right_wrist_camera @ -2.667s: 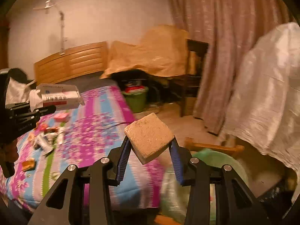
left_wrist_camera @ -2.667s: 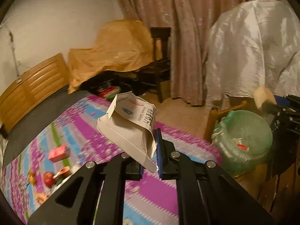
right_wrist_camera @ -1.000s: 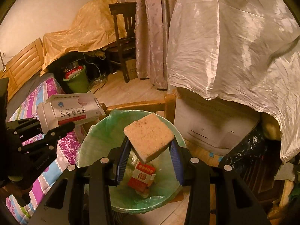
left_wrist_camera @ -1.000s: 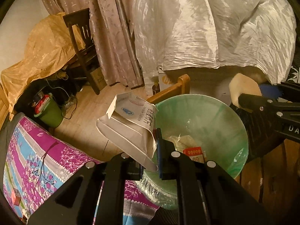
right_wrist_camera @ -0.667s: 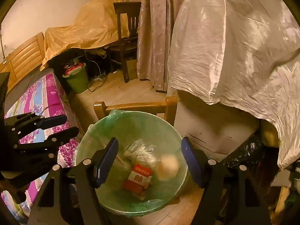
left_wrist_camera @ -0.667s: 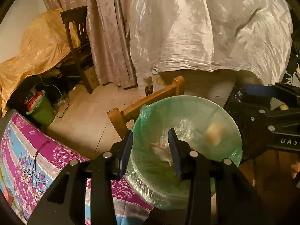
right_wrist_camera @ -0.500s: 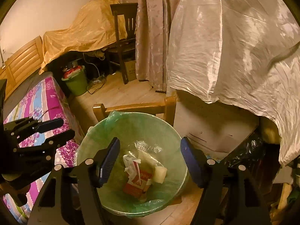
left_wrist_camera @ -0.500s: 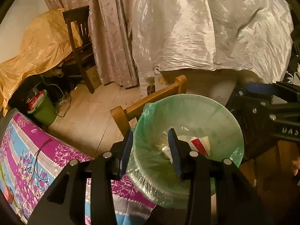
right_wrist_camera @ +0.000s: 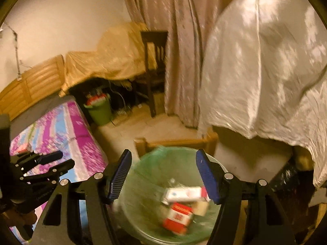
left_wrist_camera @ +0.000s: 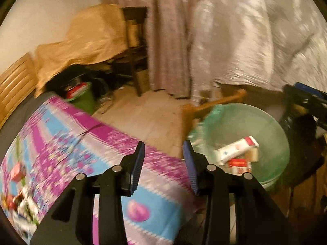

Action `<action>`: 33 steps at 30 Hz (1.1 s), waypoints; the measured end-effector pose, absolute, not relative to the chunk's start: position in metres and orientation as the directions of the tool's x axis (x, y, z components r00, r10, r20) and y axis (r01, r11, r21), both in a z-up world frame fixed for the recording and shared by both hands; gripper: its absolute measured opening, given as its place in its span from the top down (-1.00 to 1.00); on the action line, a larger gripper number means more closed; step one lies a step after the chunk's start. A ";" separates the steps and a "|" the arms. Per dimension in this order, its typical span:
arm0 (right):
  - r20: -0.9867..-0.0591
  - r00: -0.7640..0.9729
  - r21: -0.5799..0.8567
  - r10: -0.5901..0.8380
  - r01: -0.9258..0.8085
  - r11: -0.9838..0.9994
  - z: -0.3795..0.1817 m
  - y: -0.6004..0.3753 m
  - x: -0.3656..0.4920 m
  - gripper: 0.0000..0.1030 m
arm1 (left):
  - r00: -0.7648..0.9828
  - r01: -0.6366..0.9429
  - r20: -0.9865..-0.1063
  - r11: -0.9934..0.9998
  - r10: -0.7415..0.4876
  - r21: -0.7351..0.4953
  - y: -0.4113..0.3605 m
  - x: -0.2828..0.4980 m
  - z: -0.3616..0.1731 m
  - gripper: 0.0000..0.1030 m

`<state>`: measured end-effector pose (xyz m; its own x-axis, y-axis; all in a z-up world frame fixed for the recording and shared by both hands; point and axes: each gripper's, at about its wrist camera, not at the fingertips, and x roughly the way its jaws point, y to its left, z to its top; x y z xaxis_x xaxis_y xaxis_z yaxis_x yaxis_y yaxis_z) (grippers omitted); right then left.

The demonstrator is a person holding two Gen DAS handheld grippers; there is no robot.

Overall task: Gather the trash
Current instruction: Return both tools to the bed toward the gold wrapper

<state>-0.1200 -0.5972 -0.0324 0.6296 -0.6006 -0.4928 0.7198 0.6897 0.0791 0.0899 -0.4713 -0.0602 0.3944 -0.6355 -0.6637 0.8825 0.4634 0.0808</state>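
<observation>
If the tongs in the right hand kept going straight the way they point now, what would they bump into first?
Probably the green-lined trash bin: the right tongs, open and empty, aim down over its rim toward the white carton inside. Motion blur makes depth uncertain.

Left wrist view looks down and forward along its own fingers, out over the corner of the patterned bedspread [left_wrist_camera: 67, 143], with the lined bin [left_wrist_camera: 271, 122] off to the right. Right wrist view sits close above that bin [right_wrist_camera: 147, 185], facing the curtain [right_wrist_camera: 177, 40]. Both views share the bin, the dark chair [right_wrist_camera: 155, 61], the small green bucket [left_wrist_camera: 83, 100] and the white-draped bulk [right_wrist_camera: 265, 71].
</observation>
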 end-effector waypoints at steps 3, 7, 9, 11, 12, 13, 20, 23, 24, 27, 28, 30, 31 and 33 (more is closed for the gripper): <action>-0.421 0.667 0.032 -0.614 0.688 0.725 -0.020 -0.562 -0.101 -0.30 | 0.472 0.832 -0.633 0.548 -0.613 0.090 -0.442 0.105 -0.052 0.27; -0.349 0.713 -0.018 -0.608 0.644 0.765 -0.008 -0.519 -0.081 -0.30 | 0.565 0.772 -0.576 0.624 -0.590 0.119 -0.397 0.116 -0.039 0.26; -0.320 0.738 -0.029 -0.594 0.619 0.785 -0.004 -0.496 -0.070 -0.30 | 0.598 0.748 -0.558 0.650 -0.575 0.132 -0.378 0.120 -0.036 0.19; -0.304 0.760 -0.032 -0.575 0.595 0.803 -0.002 -0.476 -0.061 -0.30 | 0.639 0.717 -0.537 0.679 -0.551 0.157 -0.353 0.125 -0.035 0.18; -0.298 0.773 -0.034 -0.561 0.578 0.815 -0.001 -0.464 -0.056 -0.30 | 0.649 0.708 -0.533 0.687 -0.543 0.163 -0.345 0.127 -0.035 0.18; -0.295 0.780 -0.038 -0.552 0.567 0.823 -0.001 -0.456 -0.051 -0.30 | 0.664 0.692 -0.530 0.701 -0.528 0.170 -0.331 0.130 -0.034 0.18; -0.304 0.841 -0.062 -0.447 0.451 0.891 -0.005 -0.388 -0.008 -0.31 | 0.724 0.597 -0.531 0.785 -0.440 0.164 -0.240 0.147 -0.042 0.10; -0.331 0.861 -0.067 -0.387 0.387 0.920 -0.010 -0.360 0.012 -0.31 | 0.742 0.547 -0.549 0.821 -0.385 0.164 -0.200 0.156 -0.052 0.10; -0.343 0.866 -0.070 -0.363 0.362 0.930 -0.013 -0.351 0.019 -0.31 | 0.744 0.531 -0.559 0.831 -0.366 0.163 -0.185 0.160 -0.055 0.10; -0.383 0.878 -0.090 -0.286 0.273 0.958 -0.024 -0.313 0.041 -0.31 | 0.742 0.467 -0.602 0.871 -0.295 0.149 -0.137 0.176 -0.069 0.09; -0.400 0.878 -0.099 -0.262 0.243 0.965 -0.029 -0.301 0.048 -0.31 | 0.744 0.451 -0.609 0.879 -0.276 0.152 -0.126 0.180 -0.072 0.09; -0.439 0.875 -0.122 -0.203 0.166 0.979 -0.041 -0.270 0.063 -0.31 | 0.749 0.414 -0.622 0.895 -0.231 0.167 -0.099 0.189 -0.079 0.09; -0.450 0.874 -0.129 -0.183 0.139 0.982 -0.046 -0.261 0.066 -0.31 | 0.749 0.397 -0.629 0.901 -0.208 0.174 -0.084 0.194 -0.083 0.09; -0.487 0.865 -0.141 -0.122 0.060 0.988 -0.060 -0.234 0.076 -0.32 | 0.740 0.379 -0.647 0.908 -0.183 0.176 -0.064 0.202 -0.089 0.09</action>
<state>0.0755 -0.2345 -0.0601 0.8651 -0.1217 -0.4866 0.0600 0.9883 -0.1405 0.2021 -0.0635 -0.0887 0.7399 -0.1830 -0.6473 0.3790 0.9084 0.1764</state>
